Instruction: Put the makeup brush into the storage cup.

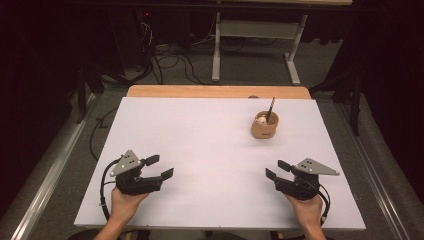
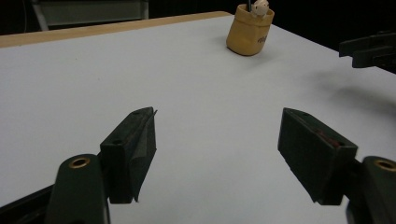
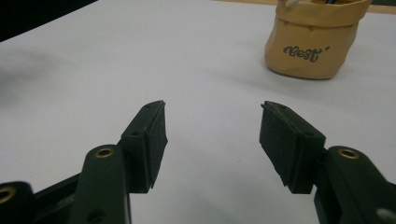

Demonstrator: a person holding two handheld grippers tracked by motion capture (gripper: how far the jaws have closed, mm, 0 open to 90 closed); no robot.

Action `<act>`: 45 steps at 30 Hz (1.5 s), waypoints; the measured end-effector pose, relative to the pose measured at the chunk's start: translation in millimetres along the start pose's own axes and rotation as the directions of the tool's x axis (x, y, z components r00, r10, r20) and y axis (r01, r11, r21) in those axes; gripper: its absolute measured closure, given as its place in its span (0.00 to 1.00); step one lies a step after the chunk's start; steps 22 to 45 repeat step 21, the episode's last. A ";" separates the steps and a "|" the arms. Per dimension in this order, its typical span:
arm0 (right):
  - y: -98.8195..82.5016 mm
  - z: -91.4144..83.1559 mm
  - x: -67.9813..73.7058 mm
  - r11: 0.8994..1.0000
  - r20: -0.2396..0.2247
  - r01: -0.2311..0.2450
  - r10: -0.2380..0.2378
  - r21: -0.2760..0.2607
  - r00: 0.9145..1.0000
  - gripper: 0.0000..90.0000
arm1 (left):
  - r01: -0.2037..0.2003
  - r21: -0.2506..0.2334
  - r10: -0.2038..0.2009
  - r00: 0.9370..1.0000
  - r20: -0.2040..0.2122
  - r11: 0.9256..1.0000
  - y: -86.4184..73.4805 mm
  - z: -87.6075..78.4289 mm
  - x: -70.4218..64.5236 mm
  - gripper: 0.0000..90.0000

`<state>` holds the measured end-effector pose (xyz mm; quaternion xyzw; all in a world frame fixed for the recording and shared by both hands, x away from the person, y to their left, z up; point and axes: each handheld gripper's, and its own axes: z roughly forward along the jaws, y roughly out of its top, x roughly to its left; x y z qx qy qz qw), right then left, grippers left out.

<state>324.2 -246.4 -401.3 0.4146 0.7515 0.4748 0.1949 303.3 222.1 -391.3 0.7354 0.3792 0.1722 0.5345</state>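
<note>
The tan pouch [image 3: 314, 39] standing on the far right of the desk [image 3: 140, 56] bears one dark cursive word on its side, reading roughly "Best", seen clearest in the right gripper view.

A flat white rectangular table [image 1: 200, 150] with a light wooden strip [image 1: 215, 91] along its 12 o'clock edge stands before a white metal frame [image 1: 255, 45] and tangled black cables [image 1: 170, 60] on grey carpet.
</note>
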 end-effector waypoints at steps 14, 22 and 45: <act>-2.1 -0.4 -1.8 1.000 0.016 0.002 -0.002 -0.007 1.000 0.44 | 0.002 0.004 -0.002 1.000 0.000 1.000 -0.1 0.9 0.1 0.31; -2.4 -0.9 -2.6 1.000 0.021 -0.006 0.006 -0.013 1.000 0.44 | 0.005 -0.001 -0.005 1.000 0.001 1.000 0.1 0.7 0.7 0.31; -2.4 -0.9 -2.6 1.000 0.021 -0.006 0.006 -0.013 1.000 0.44 | 0.005 -0.001 -0.005 1.000 0.001 1.000 0.1 0.7 0.7 0.31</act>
